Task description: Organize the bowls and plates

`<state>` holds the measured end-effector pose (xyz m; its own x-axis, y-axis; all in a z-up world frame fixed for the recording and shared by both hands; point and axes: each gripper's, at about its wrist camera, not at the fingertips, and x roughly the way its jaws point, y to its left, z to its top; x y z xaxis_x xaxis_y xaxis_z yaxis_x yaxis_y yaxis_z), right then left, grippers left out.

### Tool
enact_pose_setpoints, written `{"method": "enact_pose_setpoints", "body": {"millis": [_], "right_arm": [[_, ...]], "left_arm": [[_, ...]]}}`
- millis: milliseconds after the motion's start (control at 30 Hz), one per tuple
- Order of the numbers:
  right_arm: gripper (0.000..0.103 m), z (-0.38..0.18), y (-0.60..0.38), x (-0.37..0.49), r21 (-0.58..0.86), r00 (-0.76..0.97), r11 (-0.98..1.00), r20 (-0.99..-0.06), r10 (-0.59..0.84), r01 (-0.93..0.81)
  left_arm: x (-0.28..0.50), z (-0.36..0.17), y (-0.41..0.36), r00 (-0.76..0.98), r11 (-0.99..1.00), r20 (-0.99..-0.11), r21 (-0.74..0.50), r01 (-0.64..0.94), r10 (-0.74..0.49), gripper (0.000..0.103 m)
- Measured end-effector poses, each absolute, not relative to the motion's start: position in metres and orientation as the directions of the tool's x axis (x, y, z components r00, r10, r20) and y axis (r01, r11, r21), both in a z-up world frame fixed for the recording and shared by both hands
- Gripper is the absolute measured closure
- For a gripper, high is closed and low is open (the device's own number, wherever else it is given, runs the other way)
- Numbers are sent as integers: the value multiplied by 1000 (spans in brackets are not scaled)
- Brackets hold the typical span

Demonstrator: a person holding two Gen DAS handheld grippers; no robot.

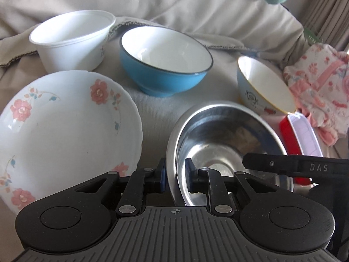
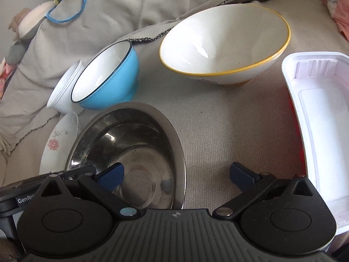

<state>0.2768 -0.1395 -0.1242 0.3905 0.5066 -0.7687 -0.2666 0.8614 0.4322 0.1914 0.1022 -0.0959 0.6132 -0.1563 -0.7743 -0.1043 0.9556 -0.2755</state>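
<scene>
The task looked barely begun: the left gripper clamped the rim of the steel bowl, the right gripper hung released, and the other dishes, like the blue bowl and floral plate, lay unstacked.

The right gripper, fingers spread wide, hovers beside the steel bowl.

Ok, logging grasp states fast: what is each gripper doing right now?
Left gripper: shut on the steel bowl, pinching its rim.
Right gripper: open, holding nothing.
</scene>
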Motion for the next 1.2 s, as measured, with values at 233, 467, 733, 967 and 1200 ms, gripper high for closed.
{"method": "enact_pose_setpoints", "body": {"millis": [233,467,733,967,1200], "right_arm": [[0,-121,-123,269,306,420,889,-797,434,-340],[11,-116,-112,257,166,543,899,-747,383,-405],[45,-117,-117,259,162,557,907,-743,371,-388],[56,-116,-114,249,213,511,877,-744,431,-430],[56,-91,-104,229,255,498,862,-729,469,-438]], "left_arm": [[188,-100,99,615,963,-779,-244,-116,-123,83],[188,-101,94,615,964,-779,-239,-115,-120,83],[185,-100,90,615,971,-783,-211,-112,-99,83],[182,-101,94,602,962,-787,-249,-111,-134,83],[166,-72,117,671,939,-723,-324,-115,-167,83]]}}
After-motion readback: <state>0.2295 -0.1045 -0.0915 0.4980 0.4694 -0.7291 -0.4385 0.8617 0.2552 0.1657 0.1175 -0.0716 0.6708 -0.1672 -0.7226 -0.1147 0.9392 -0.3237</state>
